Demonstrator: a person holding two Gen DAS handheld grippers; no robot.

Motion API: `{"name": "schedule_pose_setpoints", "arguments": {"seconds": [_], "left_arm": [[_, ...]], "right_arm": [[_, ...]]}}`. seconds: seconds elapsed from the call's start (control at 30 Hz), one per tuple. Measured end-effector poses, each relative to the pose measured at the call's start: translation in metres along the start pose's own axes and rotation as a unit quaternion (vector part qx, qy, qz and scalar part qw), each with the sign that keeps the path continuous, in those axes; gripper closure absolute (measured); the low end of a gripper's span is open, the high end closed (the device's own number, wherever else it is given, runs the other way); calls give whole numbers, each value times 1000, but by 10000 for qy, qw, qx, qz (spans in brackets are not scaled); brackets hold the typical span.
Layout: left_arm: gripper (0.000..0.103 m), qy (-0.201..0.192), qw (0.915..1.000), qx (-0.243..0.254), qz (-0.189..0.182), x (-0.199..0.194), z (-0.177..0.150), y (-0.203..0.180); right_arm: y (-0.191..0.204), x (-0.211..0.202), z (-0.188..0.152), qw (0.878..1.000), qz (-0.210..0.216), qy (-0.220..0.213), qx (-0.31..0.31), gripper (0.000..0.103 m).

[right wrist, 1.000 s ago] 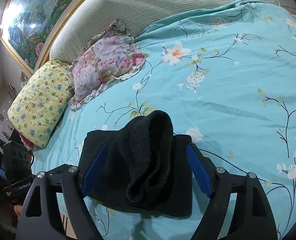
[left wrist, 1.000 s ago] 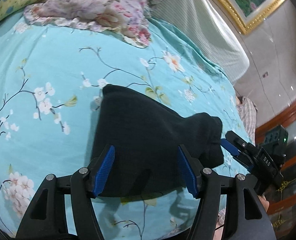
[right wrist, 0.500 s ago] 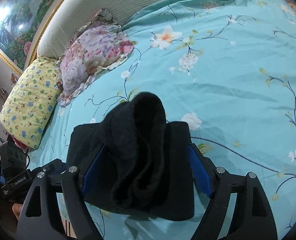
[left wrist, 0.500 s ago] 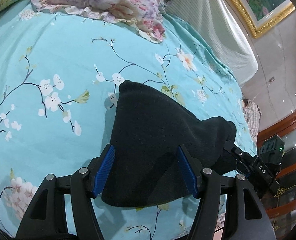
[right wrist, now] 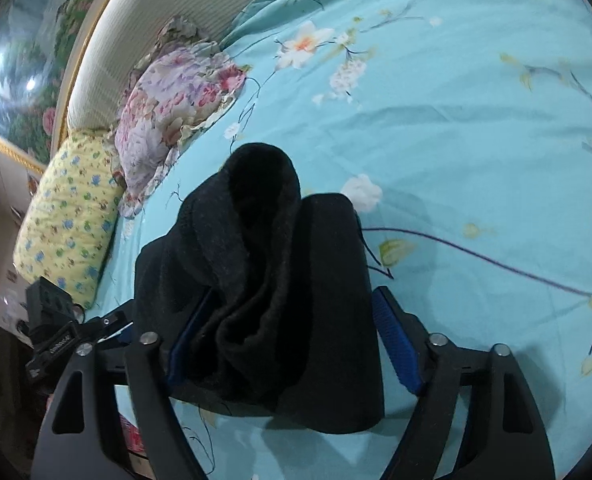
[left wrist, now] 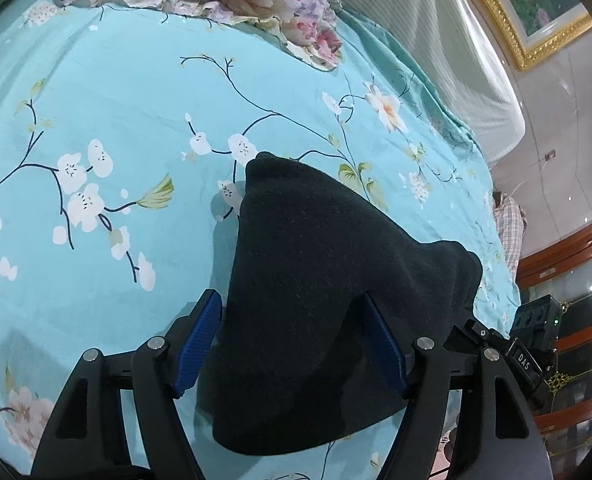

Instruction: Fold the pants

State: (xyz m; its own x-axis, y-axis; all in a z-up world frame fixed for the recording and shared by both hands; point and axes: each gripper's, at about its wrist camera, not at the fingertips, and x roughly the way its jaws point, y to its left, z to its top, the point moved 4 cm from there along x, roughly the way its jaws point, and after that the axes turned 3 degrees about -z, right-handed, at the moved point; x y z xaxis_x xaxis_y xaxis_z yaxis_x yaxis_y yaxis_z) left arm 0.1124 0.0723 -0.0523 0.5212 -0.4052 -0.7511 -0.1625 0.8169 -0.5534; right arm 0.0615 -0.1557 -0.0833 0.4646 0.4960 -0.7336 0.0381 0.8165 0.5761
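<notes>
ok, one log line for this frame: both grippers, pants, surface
left gripper: open, jaws opening, astride pants | right gripper: open, jaws closing, astride pants | pants: bundled on bed

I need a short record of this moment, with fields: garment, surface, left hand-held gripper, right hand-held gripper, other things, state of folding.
garment: black pants, bunched into a thick bundle
surface: turquoise floral bedsheet
left hand-held gripper: jaws just opened wider, pants between them, pads not pressing
right hand-held gripper: jaws just closed a little, a bunched fold between them, grip not clear
other things: floral pillow, yellow pillow, gold-framed painting
state of folding: folded over, not yet flat
</notes>
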Motion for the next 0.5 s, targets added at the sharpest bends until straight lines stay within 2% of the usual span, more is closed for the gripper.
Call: {"name": "schedule_pose_setpoints", "arguments": {"seconds": [0.33,0.5], "left_arm": [[28,83,9999,20,79,23,2,5],[41,89,9992,329,217,29,0,-5]], "right_arm": [[1,0,-2,9999,-49,-60,-135,33],[2,1,-3,9997,-85,-81,-195,34]]}}
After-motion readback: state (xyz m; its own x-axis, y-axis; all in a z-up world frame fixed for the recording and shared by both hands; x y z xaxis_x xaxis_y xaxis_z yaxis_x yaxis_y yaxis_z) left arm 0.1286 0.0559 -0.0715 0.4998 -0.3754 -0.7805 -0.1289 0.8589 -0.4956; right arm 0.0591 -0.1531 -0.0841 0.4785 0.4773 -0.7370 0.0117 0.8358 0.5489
